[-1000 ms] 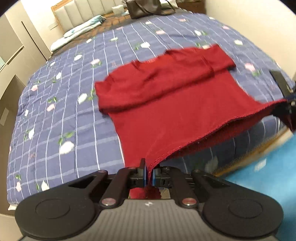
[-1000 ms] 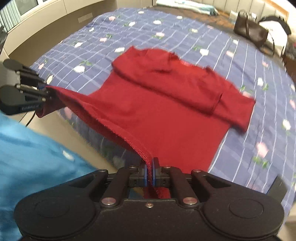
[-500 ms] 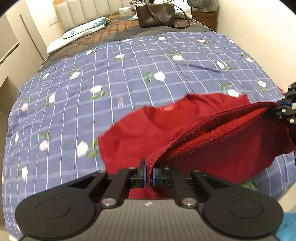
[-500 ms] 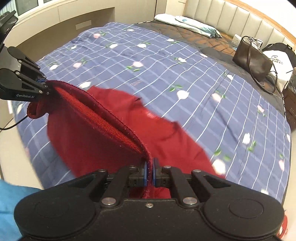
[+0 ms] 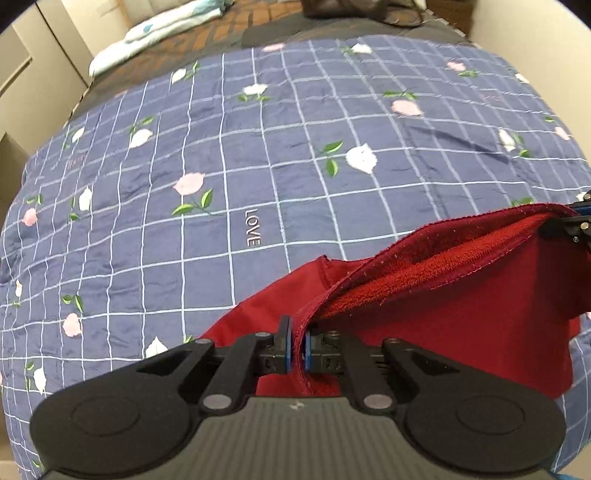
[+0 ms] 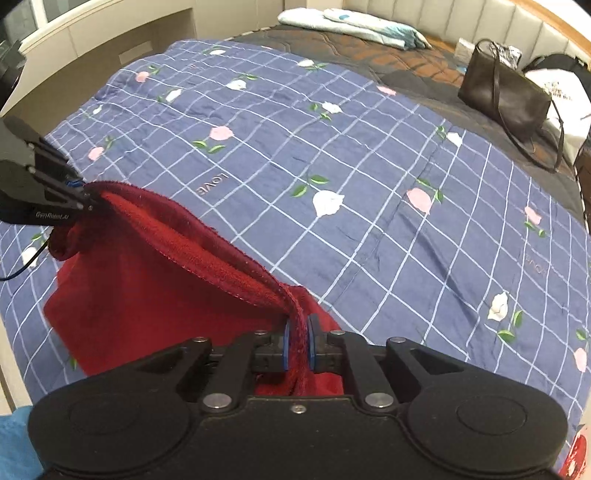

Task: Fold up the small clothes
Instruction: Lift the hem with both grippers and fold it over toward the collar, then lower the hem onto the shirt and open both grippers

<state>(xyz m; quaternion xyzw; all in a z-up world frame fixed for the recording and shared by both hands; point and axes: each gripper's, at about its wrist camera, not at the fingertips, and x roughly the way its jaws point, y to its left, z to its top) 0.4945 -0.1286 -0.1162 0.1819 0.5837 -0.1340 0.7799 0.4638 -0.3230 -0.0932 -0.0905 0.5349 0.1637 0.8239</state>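
Observation:
A small red top (image 5: 443, 317) lies doubled over on the blue checked bedspread (image 5: 258, 166), its hem lifted over the lower part. My left gripper (image 5: 297, 349) is shut on one hem corner, the fleecy inside facing up. The right gripper (image 5: 576, 225) shows at the right edge, holding the other corner. In the right wrist view the red top (image 6: 147, 291) hangs between my right gripper (image 6: 298, 341), shut on its hem, and the left gripper (image 6: 74, 199) at far left. The neckline and sleeves are hidden under the fold.
A dark brown handbag (image 6: 506, 99) and a white bag (image 6: 565, 96) rest at the head end, beside folded pale bedding (image 6: 351, 26). A beige wall unit (image 6: 110, 40) runs along the bed's left side. The bedspread (image 6: 369, 166) stretches wide beyond the top.
Both grippers carried the hem up and forward over the top, folding it in half. The flat spread garment of a second ago is now doubled, with much more bedspread showing ahead.

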